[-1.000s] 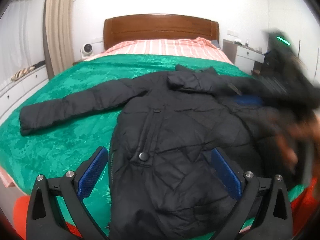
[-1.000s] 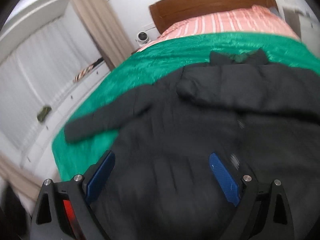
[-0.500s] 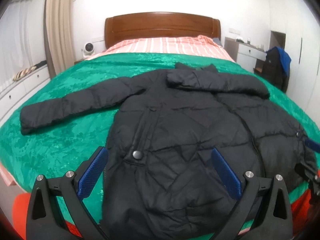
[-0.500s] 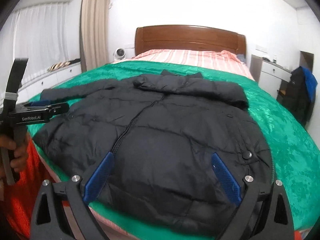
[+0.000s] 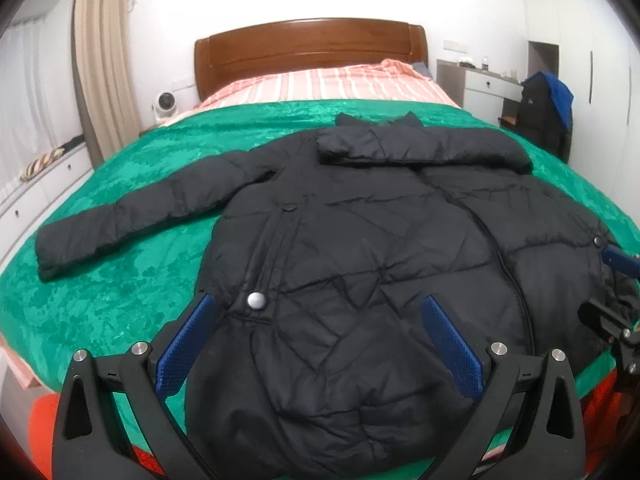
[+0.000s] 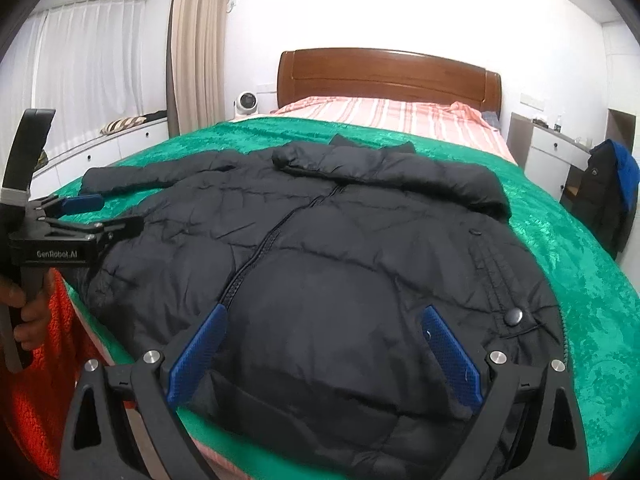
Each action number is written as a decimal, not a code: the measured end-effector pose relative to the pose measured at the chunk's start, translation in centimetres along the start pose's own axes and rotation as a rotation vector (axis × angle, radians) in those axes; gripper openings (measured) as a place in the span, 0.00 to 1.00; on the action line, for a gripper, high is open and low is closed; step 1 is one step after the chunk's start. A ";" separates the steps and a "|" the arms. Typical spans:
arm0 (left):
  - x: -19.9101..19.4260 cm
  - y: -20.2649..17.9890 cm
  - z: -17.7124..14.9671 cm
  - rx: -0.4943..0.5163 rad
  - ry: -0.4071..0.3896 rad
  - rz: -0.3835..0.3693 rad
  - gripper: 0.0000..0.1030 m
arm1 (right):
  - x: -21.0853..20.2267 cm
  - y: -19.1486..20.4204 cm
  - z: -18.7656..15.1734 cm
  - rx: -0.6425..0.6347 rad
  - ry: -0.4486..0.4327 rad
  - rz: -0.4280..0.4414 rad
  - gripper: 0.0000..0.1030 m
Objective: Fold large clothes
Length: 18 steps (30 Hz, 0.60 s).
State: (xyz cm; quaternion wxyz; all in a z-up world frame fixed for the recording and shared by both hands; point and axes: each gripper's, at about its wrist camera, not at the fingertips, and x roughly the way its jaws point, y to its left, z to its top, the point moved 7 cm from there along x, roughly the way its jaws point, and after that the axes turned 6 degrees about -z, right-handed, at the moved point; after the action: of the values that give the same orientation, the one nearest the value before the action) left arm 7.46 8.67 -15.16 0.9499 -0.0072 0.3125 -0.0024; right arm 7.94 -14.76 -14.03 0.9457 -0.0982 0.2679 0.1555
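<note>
Bedroom, white walls, wooden headboard point(image 5: 310, 50); green velvet blanket point(image 5: 132, 280) covers the foot half of the bed, striped pink sheet point(image 5: 320, 84) beyond it. Black quilted puffer coat point(image 5: 360, 248) lies front-up on the blanket, collar toward the headboard, hem at the near edge.

Change over the last second: the coat's right sleeve point(image 6: 400, 176) now lies folded across the chest just under the collar, where a second ago my right gripper point(image 5: 616, 292) was a blur crossing that area. It has since pulled back to the hem, right of the zip. Both views are steady now. Judgement: first sleeve fold done; other sleeve point(image 5: 132, 216) is still stretched out flat to the left on the blanket, so it is next.

Jaws: left gripper point(image 5: 320, 340) apart, holding nothing, hovering above the lower front near the silver snap button point(image 5: 256, 301). Right gripper jaws apart too, empty, over the hem.

Surroundings: small white fan point(image 5: 165, 102) by the headboard, white drawer unit point(image 5: 480, 84), dark jacket with blue lining point(image 5: 544, 112) hung on a chair, orange knitted fabric point(image 6: 36, 400) below the bed edge. Nothing lies on the coat or in the sleeve's path.
</note>
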 end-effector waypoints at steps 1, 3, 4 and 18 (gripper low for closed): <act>0.0 0.1 0.0 -0.002 0.000 0.000 1.00 | 0.0 0.0 0.0 -0.004 0.001 -0.005 0.96; 0.2 0.3 0.0 -0.009 0.004 0.003 1.00 | 0.2 0.2 -0.1 -0.012 0.006 -0.009 0.96; 0.2 0.5 0.0 -0.016 0.006 0.003 1.00 | 0.2 0.3 -0.2 -0.020 0.008 -0.012 0.96; -0.1 1.1 0.3 -0.044 -0.008 0.008 1.00 | -0.2 0.7 -0.2 -0.044 -0.005 -0.019 0.96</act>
State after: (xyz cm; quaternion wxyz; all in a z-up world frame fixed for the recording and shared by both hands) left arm 7.58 9.78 -14.92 0.9507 -0.0269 0.3089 0.0081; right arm 7.50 -14.23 -14.13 0.9455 -0.1209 0.2609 0.1528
